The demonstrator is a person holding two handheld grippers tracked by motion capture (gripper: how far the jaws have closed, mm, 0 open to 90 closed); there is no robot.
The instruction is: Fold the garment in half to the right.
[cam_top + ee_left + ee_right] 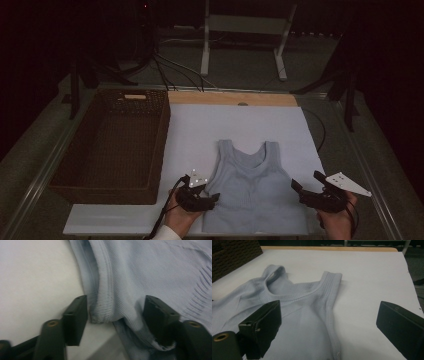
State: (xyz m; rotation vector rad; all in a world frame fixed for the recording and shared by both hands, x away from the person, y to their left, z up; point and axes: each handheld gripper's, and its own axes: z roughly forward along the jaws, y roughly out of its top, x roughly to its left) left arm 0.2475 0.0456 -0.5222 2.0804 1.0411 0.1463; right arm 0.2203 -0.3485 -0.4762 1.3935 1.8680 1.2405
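A white board (200, 130) covers most of the table in the middle of the high view, with a strip of bare wood along its far edge. At the left of that view a large dark wicker basket (112, 145) sits on the board's left edge, empty as far as can be seen. The pale blue ribbed tank top (255, 187) lies flat in the lower centre of the frame, straps pointing away from the person and hem toward the bottom edge. The left gripper (210, 197) is at the garment's lower left side, and in the left gripper view its jaws stand part-way closed around the ribbed side seam (103, 302); the fabric edge sits between them, but the pads do not yet press on it. The right gripper (305, 192) waits at the garment's lower right edge with its jaws wide apart; in the right gripper view the top's near edge lies between and ahead of them, untouched. The step in hand looks like pinching both sides before lifting or folding. To do it well, the left jaws should close squarely on the thick seam and catch both layers, and the right gripper should take a matching hold at the same height.
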